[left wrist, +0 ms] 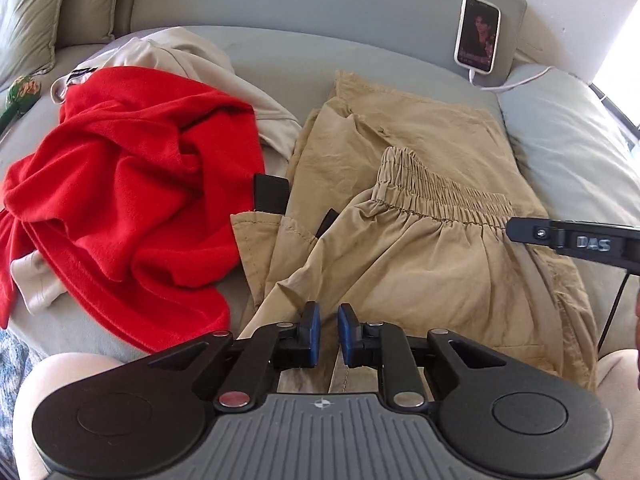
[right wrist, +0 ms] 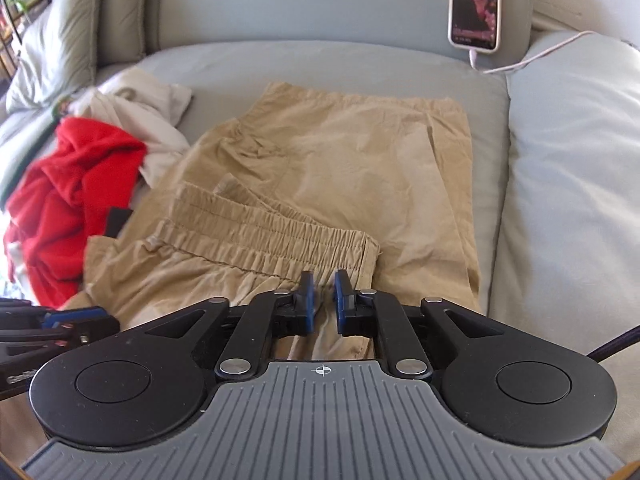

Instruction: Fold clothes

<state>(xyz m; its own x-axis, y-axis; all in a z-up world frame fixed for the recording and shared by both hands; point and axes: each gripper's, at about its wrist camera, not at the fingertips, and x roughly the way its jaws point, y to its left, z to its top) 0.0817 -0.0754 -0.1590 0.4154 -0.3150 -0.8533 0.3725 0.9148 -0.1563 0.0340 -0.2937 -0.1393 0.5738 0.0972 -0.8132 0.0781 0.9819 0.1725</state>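
Beside the tan trousers (left wrist: 400,216) lies a red garment (left wrist: 132,168); both tools, left tool (left wrist: 329,326) and right tool (right wrist: 322,296), narrowly parted, empty.

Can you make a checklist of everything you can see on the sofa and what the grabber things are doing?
Surface: grey sofa seat, used as folding area.
Job's things: tan trousers partly folded, waistband laid over the legs; red top and cream garment crumpled on the left.
Clutter: phone propped on the backrest, screen lit.
Grippers: left hand-held gripper and right hand-held gripper over the trousers, narrow gaps, no cloth pinched.
Cables: white cable plugged into phone.
Surroundings: cushions at left.
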